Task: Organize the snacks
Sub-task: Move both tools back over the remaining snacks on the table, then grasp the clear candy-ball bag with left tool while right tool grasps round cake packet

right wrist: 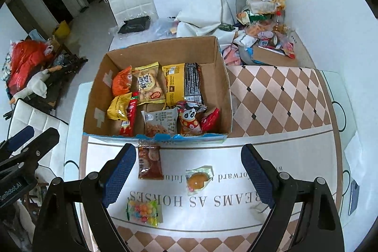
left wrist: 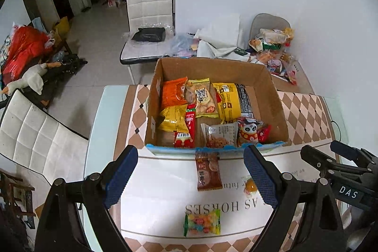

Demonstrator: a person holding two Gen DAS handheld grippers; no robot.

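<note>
A: Okay, right gripper and left gripper both spread wide, holding nothing, hovering over table.
B: Targets?
A: Brown packet touching the box front, round pastry beside it, candy bag nearest.
B: Probably straddle the pastry, pinch wrapper edges, lift clear of the box wall.
</note>
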